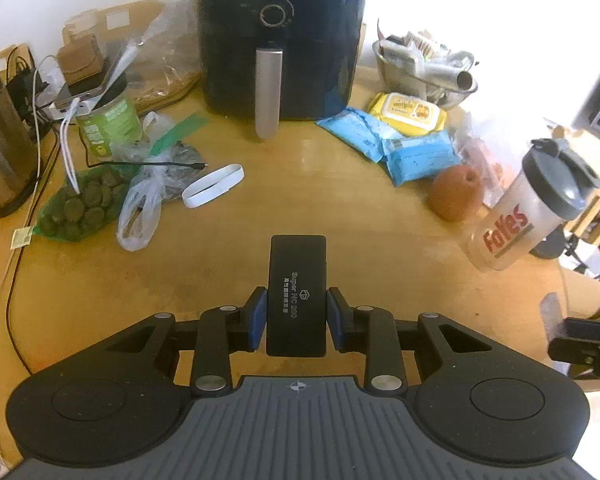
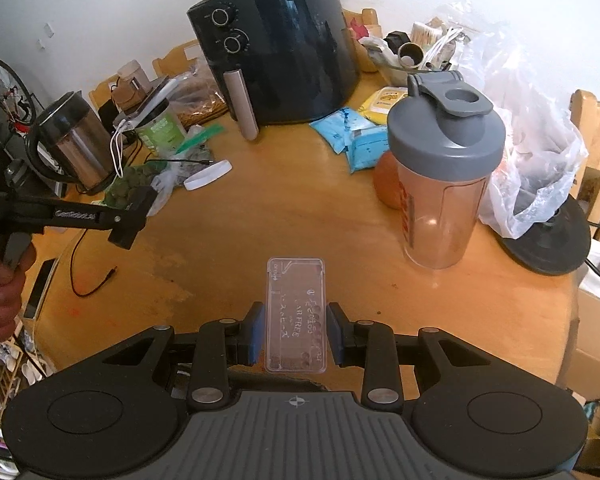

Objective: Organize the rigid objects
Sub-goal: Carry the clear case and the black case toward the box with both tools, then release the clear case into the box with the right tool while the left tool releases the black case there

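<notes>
My left gripper (image 1: 297, 322) is shut on a flat black box (image 1: 297, 280) with grey print, held above the wooden table (image 1: 340, 224). My right gripper (image 2: 296, 334) is shut on a clear plastic case (image 2: 296, 312) with embossed lettering, held above the table's front part. The left gripper also shows in the right wrist view (image 2: 130, 216) at the left, over the table edge. A clear shaker bottle with a grey lid (image 2: 444, 168) stands upright to the right of the clear case; it also shows in the left wrist view (image 1: 536, 208).
A black air fryer (image 1: 280, 36) stands at the back. Blue and yellow wipe packs (image 1: 404, 136), an orange fruit (image 1: 456, 192), a white band (image 1: 212, 186), bags of green items (image 1: 84, 204), a green can (image 1: 108, 124), a steel kettle (image 2: 76, 144) and cables (image 2: 88, 280) crowd the table.
</notes>
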`<state>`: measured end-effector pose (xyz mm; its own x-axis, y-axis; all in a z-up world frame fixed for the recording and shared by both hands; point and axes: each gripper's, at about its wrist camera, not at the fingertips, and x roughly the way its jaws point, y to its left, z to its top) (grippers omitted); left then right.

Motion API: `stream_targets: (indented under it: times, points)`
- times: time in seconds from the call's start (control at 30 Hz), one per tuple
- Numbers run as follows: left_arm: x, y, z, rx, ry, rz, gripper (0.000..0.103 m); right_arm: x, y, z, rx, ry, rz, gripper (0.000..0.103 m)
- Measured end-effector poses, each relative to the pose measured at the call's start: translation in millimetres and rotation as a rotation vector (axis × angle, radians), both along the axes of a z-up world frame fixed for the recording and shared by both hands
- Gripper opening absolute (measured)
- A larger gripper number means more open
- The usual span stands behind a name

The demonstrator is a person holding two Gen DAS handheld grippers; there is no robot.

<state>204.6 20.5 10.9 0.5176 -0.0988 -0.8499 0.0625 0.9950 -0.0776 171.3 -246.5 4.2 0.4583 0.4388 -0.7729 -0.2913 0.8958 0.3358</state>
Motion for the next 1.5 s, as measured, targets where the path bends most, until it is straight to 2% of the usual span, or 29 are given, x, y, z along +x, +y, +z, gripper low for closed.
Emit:
stream_targets:
  times: [0.27, 0.5, 0.6, 0.93, 1.2, 1.4, 1.43, 1.5]
  points:
    - [-34, 17, 14, -0.050, -0.029, 0.029, 0.031, -6, 5, 3, 0.015, 0.005, -0.014, 0.035]
    - [-63, 35, 12, -0.080, -0.008, 0.066, 0.031, -15, 9, 2, 0.014, 0.017, -0.018, 0.035]
    - [-75, 38, 8, -0.093, 0.006, 0.076, 0.031, -21, 16, -2, 0.000, 0.037, 0.015, 0.035]
    - [-105, 32, -1, -0.145, 0.044, 0.107, 0.031, -35, 39, -8, -0.022, 0.066, 0.099, 0.035]
    - [-118, 21, -4, -0.177, 0.062, 0.143, 0.031, -39, 37, -5, -0.071, 0.065, 0.112, 0.035]
    - [-123, 8, -8, -0.187, 0.079, 0.147, 0.031, -46, 30, -6, -0.057, 0.087, 0.128, 0.036]
    - [-124, 6, -9, -0.188, 0.081, 0.148, 0.031, -48, 30, -9, -0.055, 0.105, 0.130, 0.036]
    - [-127, 1, -9, -0.186, 0.083, 0.145, 0.031, -50, 29, -16, -0.057, 0.145, 0.129, 0.050]
